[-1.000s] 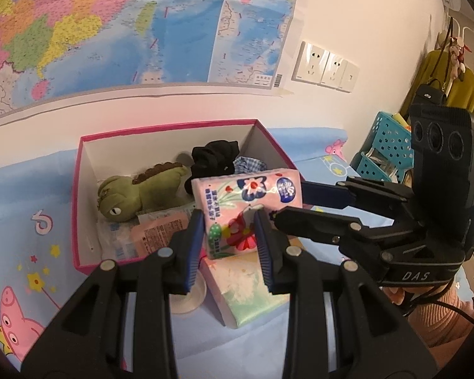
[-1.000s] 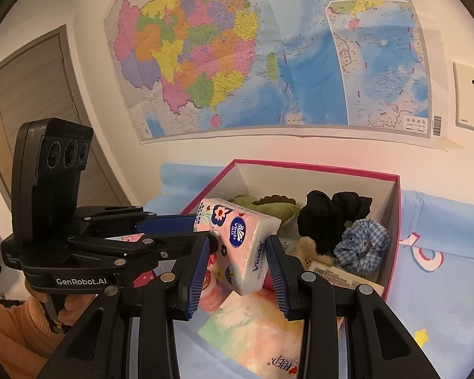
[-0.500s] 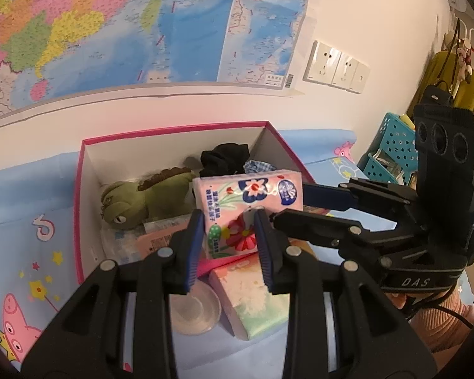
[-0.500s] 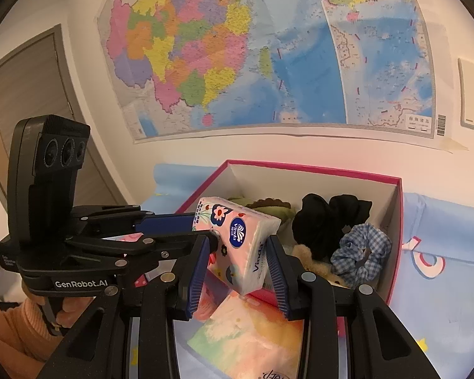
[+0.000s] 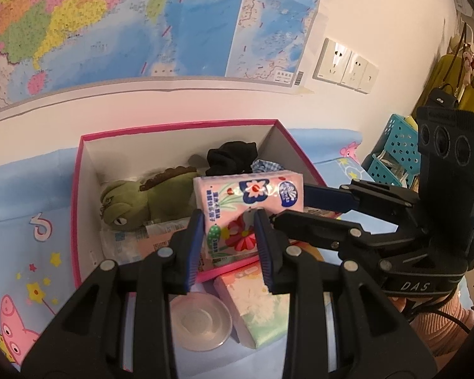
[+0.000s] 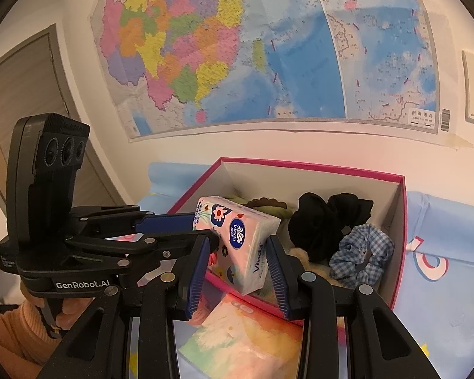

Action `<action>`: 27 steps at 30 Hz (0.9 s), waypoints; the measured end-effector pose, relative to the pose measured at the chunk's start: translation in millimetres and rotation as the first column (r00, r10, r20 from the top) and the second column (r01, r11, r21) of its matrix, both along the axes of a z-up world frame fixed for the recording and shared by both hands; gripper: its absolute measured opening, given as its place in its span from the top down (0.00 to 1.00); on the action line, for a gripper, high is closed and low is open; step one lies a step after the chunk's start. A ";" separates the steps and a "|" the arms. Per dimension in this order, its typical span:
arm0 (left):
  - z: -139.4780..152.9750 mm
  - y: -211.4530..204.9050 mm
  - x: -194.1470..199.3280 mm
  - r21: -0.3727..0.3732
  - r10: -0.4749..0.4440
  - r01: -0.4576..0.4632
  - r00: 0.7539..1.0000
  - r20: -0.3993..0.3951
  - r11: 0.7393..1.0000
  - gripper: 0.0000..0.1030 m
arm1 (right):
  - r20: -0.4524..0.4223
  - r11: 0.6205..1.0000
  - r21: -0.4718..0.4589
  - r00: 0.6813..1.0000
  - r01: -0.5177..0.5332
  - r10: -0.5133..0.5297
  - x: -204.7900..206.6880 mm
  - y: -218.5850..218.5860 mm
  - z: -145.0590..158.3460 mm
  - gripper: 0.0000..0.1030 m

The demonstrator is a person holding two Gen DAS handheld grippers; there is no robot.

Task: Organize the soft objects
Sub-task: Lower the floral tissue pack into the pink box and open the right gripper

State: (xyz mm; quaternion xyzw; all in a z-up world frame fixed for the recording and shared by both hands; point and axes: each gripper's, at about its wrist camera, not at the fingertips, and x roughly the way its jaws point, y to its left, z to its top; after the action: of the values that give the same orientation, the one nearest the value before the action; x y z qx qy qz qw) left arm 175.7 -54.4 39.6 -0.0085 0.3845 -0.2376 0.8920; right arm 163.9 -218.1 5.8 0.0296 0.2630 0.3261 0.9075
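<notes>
Both the left hand-held gripper [image 5: 229, 237] and right hand-held gripper [image 6: 238, 267] pinch one pink floral plastic-wrapped tissue pack [image 5: 248, 211] above the pink-rimmed cardboard box [image 5: 79, 189]; uneven release could tip it onto the rim.

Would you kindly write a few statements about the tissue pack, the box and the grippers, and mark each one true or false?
1. The pink tissue pack is held by both grippers at once. True: the left gripper and the right gripper each clamp it.
2. The green dinosaur plush lies on the cloth outside the box. False: it lies inside the pink-edged box.
3. A blue checked scrunchie sits in the box beside a black fabric item. True.
4. The held pack is resting on the box floor. False: it is in the air above the box's near edge.
5. Another tissue pack lies outside the box. True.
</notes>
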 end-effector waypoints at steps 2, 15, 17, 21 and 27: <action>-0.8 0.0 1.4 0.002 0.002 -0.002 1.000 -0.003 1.000 0.67 | -0.002 1.000 -0.002 1.000 0.001 -0.001 1.5 0.8 -0.6 0.64; -9.0 1.1 15.3 0.000 0.012 -0.012 0.999 -0.043 1.000 0.67 | -0.022 1.000 -0.021 1.000 0.017 -0.017 11.7 5.4 -4.3 0.64; -10.9 1.5 18.5 -0.005 0.013 -0.013 0.998 -0.054 1.000 0.67 | -0.026 0.999 -0.026 0.999 0.024 -0.024 14.4 6.5 -5.2 0.64; -16.1 2.7 26.8 -0.010 0.021 -0.022 0.996 -0.084 1.000 0.67 | -0.035 0.998 -0.040 0.999 0.039 -0.040 21.8 9.6 -7.7 0.63; -23.4 4.8 36.2 0.002 0.042 -0.042 0.992 -0.122 0.999 0.67 | -0.030 0.995 -0.064 0.997 0.074 -0.076 28.1 12.5 -11.5 0.63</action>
State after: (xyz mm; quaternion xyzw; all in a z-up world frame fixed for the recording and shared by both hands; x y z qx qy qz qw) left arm 211.9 -49.6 16.2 -0.0315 0.4377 -0.2179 0.8717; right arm 192.0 -205.6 -5.8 0.0161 0.2865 0.2829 0.9152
